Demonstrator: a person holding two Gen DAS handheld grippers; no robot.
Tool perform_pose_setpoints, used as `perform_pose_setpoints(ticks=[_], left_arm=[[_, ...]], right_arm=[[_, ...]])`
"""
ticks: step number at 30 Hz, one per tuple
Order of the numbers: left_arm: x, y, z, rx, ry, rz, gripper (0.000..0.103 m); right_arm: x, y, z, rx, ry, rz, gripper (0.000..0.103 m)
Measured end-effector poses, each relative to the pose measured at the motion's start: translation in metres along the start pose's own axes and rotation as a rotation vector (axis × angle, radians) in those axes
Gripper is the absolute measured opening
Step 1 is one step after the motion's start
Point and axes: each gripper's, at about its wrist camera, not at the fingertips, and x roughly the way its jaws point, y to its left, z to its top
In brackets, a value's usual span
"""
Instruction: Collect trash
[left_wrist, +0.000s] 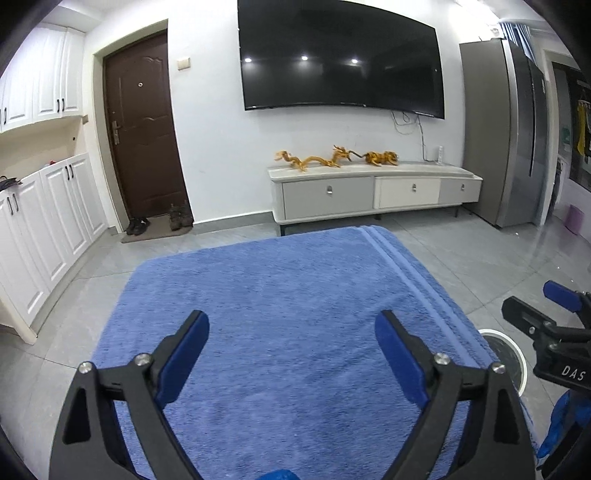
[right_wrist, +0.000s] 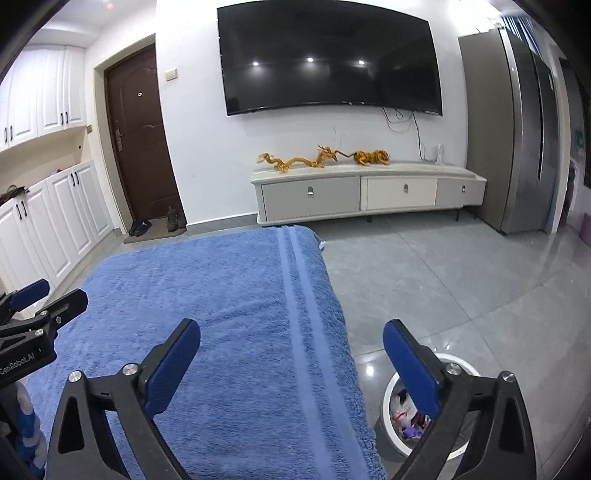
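Landmark: we take the blue towel (left_wrist: 280, 332) as our reference; it covers the counter and its top is bare in both views.
Left tongs: our left tongs (left_wrist: 291, 354) hang over the near part of the towel with the jaws spread wide and nothing between the blue pads (left_wrist: 181, 362).
Right tongs: our right tongs (right_wrist: 291, 365) sit at the towel's right edge, jaws equally wide and empty; the left pad is over the towel, the right pad over the bin.
Bin: a white round waste bin (right_wrist: 388, 402) stands on the grey tiled floor (right_wrist: 461, 288) just beside the towel's right edge, below counter height.
Trash: crumpled wrappers and scraps (right_wrist: 408, 417), white, red and purple, lie inside the bin; part of the pile is hidden behind our right tongs.
Stripe: a paler double band (right_wrist: 295, 295) runs along the towel near its right edge.
Beyond the towel: a low white TV cabinet (right_wrist: 369, 192) stands against the wall past the towel's far end, with golden dragon figures (right_wrist: 295, 160) on top and a dark television (right_wrist: 328, 59) above.
Far left of the towel: a brown door (left_wrist: 142, 125) with shoes (left_wrist: 177, 218) at its foot.
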Motion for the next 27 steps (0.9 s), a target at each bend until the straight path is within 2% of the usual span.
perform_pose_setpoints(ticks=[5,9,16,27], left_arm=[[-0.009,0.005,-0.002,-0.008,-0.014,0.027,0.095],[-0.015,0.011,-0.003,-0.033,-0.027,0.050,0.101],[-0.022,0.021,-0.002,-0.057,-0.065,0.095,0.102],[-0.029,0.028,-0.001,-0.071,-0.082,0.093,0.102]], right_arm=[[-0.007,0.008,0.001,-0.007,-0.016,-0.008,0.103],[-0.011,0.011,0.000,-0.015,-0.023,-0.018,0.103],[-0.014,0.010,0.002,-0.009,-0.044,-0.028,0.103],[-0.018,0.015,0.002,-0.026,-0.070,-0.043,0.103]])
